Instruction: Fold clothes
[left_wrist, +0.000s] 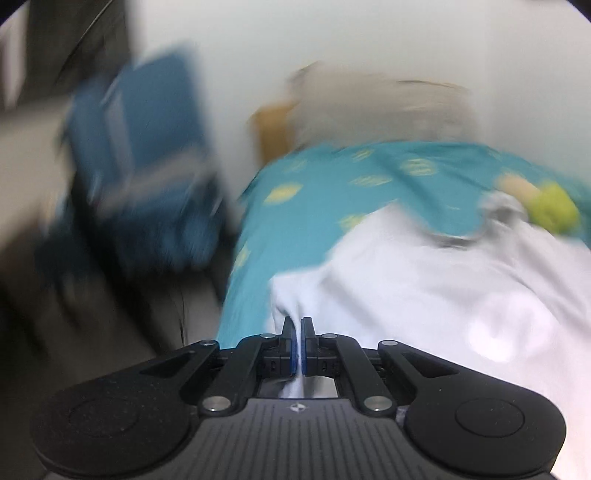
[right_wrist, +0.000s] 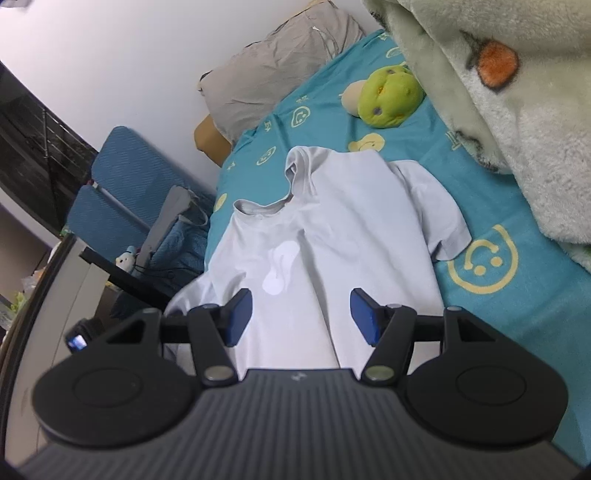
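The white T-shirt (right_wrist: 332, 221) is thin matt cloth, softly creased; the teal bedsheet (right_wrist: 498, 295) is smooth printed cotton; the blanket (right_wrist: 517, 92) is shaggy fleece; the green toy (right_wrist: 391, 98) is plush; the right gripper (right_wrist: 301, 317) is matt black plastic

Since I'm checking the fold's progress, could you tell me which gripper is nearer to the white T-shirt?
Left. The left gripper is shut on a pinch of the T-shirt fabric, so it touches it. The right gripper is open and hovers over the shirt's lower part, holding nothing.

A home bedroom: bed with teal smiley sheet (right_wrist: 535, 317), pillow (right_wrist: 273, 70), plush toy (right_wrist: 388, 98).
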